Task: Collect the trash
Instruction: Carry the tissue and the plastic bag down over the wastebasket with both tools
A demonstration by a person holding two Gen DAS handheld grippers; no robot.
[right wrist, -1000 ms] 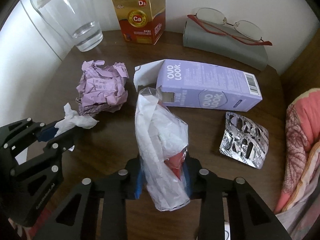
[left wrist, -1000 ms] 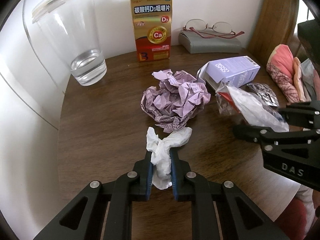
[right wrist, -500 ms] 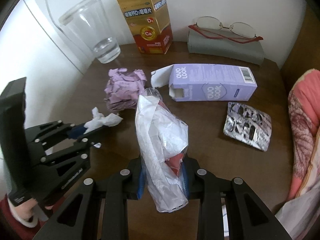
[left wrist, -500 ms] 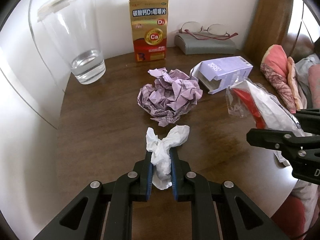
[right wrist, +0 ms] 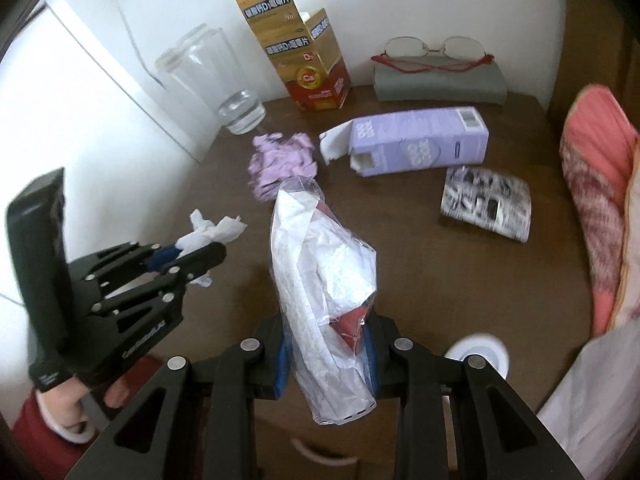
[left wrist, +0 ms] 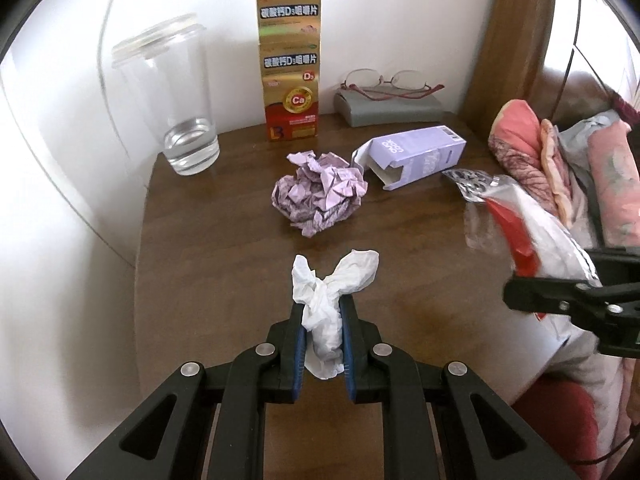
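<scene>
White tissue wad (left wrist: pixel 324 312) pinched upright, clear crinkled wrapper (right wrist: pixel 324 300) clamped, lilac paper ball (left wrist: pixel 320 196) on table

Left gripper (left wrist: pixel 323 330) clamps white tissue (left wrist: pixel 330 304); crumpled purple paper (left wrist: pixel 320 194) beyond

Two fisheye cameras, one riding behind each pair of tongs, looked steeply down and forward over the wooden tabletop (left wrist: pixel 208 280) from close above its near edge. The left view faced the wall at 12 o'clock; the right view, beside it, angled toward 11. Both shared the glass (left wrist: pixel 176 104), gold carton (right wrist: pixel 308 60), spectacles (left wrist: pixel 392 84) and purple box (right wrist: pixel 420 144).
</scene>
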